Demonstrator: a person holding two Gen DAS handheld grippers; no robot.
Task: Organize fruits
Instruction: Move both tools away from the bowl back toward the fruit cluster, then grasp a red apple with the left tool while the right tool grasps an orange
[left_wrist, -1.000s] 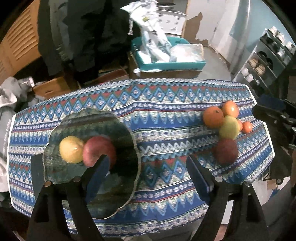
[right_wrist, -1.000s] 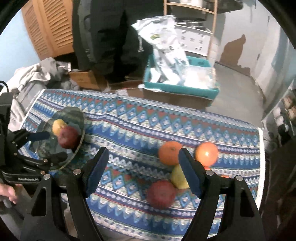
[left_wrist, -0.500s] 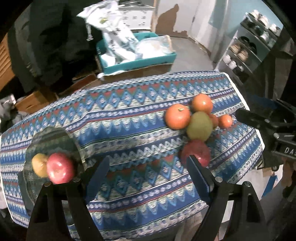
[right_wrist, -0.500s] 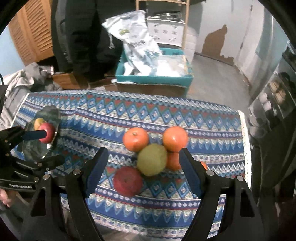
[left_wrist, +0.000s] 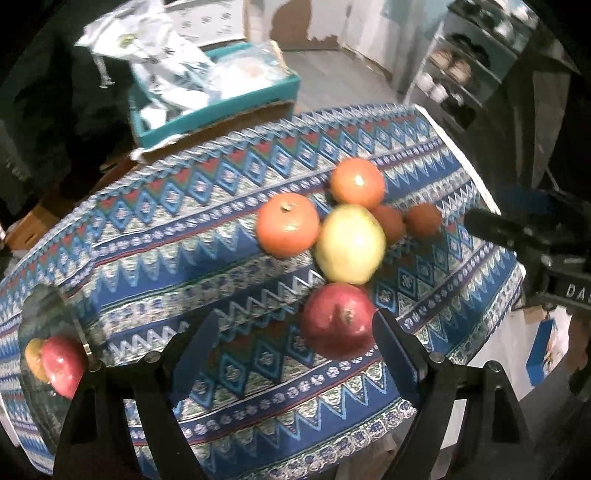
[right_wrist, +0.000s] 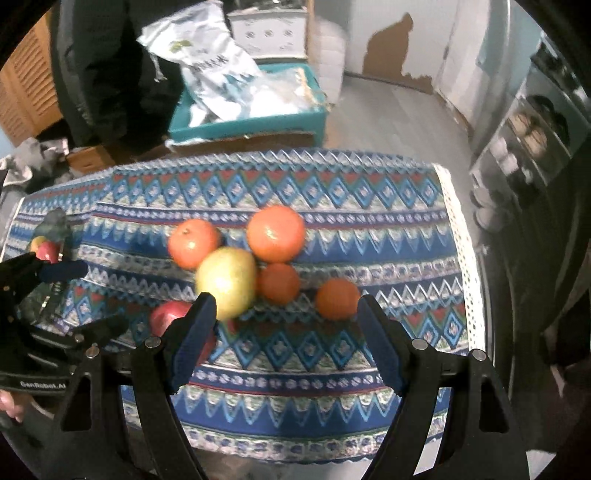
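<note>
Our main worry is the pile itself: the red apple (left_wrist: 338, 320), the yellow-green pear (left_wrist: 350, 243) and the oranges (left_wrist: 288, 224) lie touching one another near the right end of the tabletop (left_wrist: 184, 236), close to its edge. If we nudge one fruit while closing on another, the round ones could roll on the patterned cloth and drop to the floor. The apple sits just at the inner side of one jaw of the left gripper (left_wrist: 295, 354), so a skewed closing could push it away instead of catching it.

Both hands tilt steeply down over the pile. The left gripper's jaws stand apart with nothing between them; the right gripper (right_wrist: 284, 336) is likewise open and holds nothing, above the small oranges (right_wrist: 338, 298). The glass plate (left_wrist: 40, 317) at the left end carries two fruits.
</note>
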